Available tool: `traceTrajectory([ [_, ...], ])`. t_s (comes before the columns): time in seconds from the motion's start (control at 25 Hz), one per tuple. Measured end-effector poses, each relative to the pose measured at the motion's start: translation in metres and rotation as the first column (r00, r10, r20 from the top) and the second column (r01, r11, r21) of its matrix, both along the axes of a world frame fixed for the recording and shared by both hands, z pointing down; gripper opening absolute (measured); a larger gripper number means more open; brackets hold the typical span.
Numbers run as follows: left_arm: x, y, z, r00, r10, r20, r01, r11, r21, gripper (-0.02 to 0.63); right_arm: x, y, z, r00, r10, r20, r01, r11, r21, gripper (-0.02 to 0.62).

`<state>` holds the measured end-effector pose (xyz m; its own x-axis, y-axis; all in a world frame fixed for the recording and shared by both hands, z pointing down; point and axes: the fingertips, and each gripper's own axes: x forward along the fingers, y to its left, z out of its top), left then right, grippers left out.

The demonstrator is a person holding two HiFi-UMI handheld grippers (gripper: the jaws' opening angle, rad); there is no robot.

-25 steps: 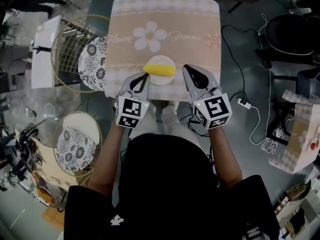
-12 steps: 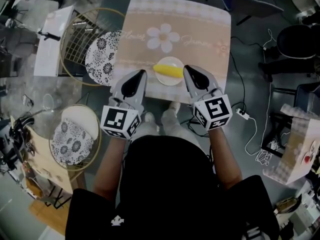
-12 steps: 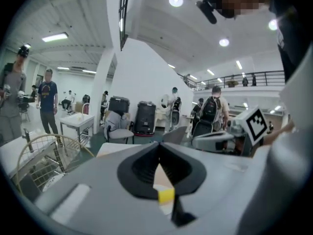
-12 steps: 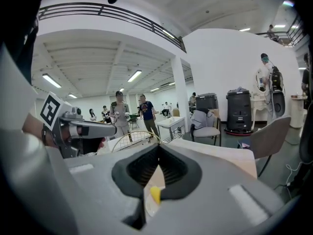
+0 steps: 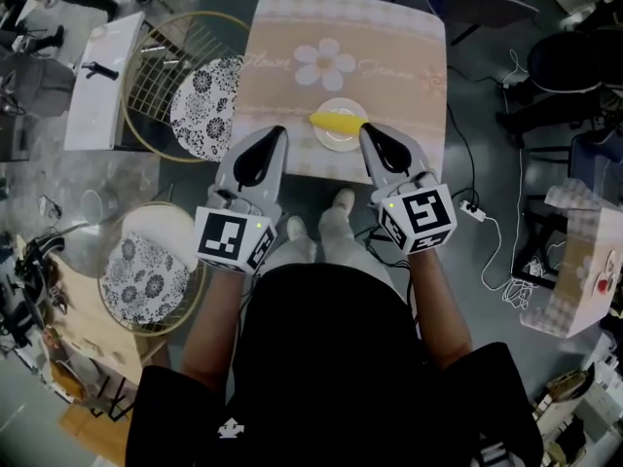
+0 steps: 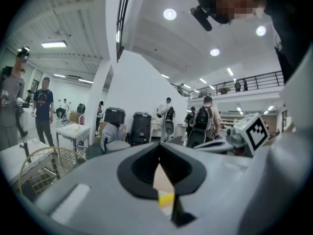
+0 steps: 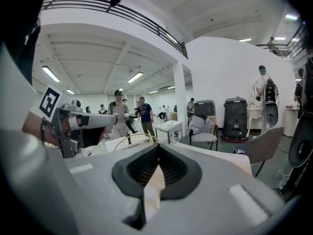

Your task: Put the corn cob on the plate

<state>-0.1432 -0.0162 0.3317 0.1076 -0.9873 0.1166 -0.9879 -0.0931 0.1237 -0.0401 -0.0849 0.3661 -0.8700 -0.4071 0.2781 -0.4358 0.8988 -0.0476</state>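
**Corn on the plate, both grippers shut and empty**

The corn (image 5: 338,122) lies across a small pale plate (image 5: 343,143), which sits near the table's (image 5: 282,76) edge closest to the person (the cloth bears a flower print). The left gripper (image 5: 276,132) and right gripper (image 5: 368,130) flank the plate at that edge, each apart from the corn. Both have their jaws together, with nothing between them. In the left gripper view a yellow sliver of corn shows just below the closed tips. Left of the table, a patterned dish (image 5: 204,108) rests in a wire basket (image 5: 146,66).
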Motion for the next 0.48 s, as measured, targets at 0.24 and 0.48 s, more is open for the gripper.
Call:
traceTrajectory([
  [0.24, 0.002, 0.036, -0.015, 0.997, 0.049, 0.054, -0.052, 0.997, 0.054, 0.008, -0.002, 0.042, -0.017, 0.999, 0.031, 0.014, -0.032, 0.998, 0.046, 0.002],
  [0.48, 0.002, 0.066, -0.031, 0.993, 0.070, 0.098, -0.078, 0.993, 0.089, 0.009, -0.007, 0.082, -0.042, 0.997, 0.054, 0.050, -0.059, 0.993, 0.099, 0.002],
])
